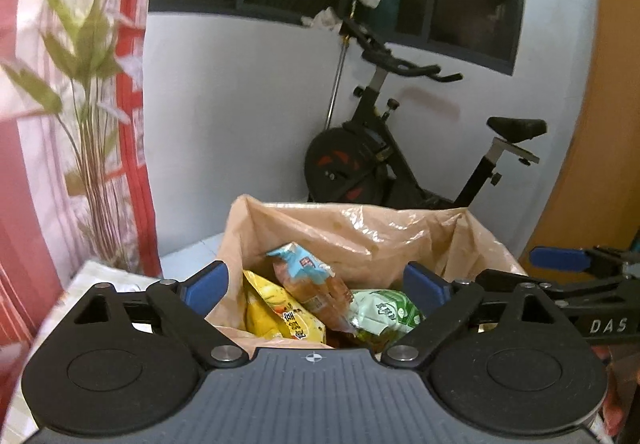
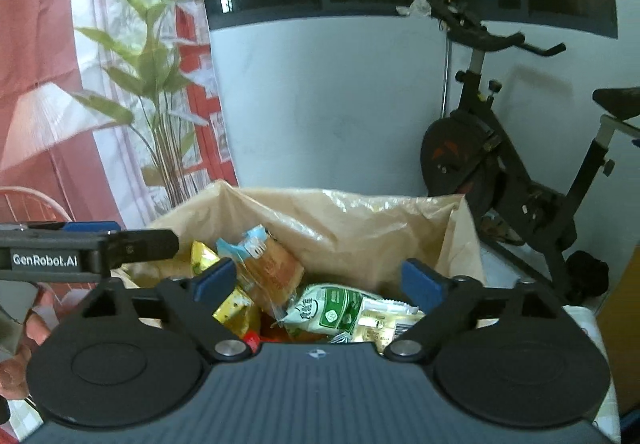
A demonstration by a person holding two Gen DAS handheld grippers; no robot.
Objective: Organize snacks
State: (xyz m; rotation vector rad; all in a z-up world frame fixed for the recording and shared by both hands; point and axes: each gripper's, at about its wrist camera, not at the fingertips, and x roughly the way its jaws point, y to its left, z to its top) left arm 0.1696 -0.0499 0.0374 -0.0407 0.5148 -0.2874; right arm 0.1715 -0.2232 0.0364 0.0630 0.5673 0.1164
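A tan plastic bag (image 1: 360, 232) stands open in front of both grippers. Inside it lie a yellow packet (image 1: 276, 312), an orange packet with a blue top (image 1: 308, 284) and a green-and-white packet (image 1: 384, 314). My left gripper (image 1: 320, 284) hovers over the bag's near rim, open, with nothing pressed between its blue pads. In the right wrist view the same bag (image 2: 340, 220) holds the blue-topped packet (image 2: 268, 264), the green-and-white packet (image 2: 332, 310) and a pale wrapper (image 2: 384, 324). My right gripper (image 2: 320, 280) is open too, above the snacks and touching none.
An exercise bike (image 1: 380, 148) stands behind the bag against a white wall. A tall leafy plant (image 1: 92, 124) and a red-and-white curtain (image 1: 132, 124) are at the left. An orange door (image 1: 592, 164) is at the right. A person's hand (image 2: 24, 344) holds the left gripper.
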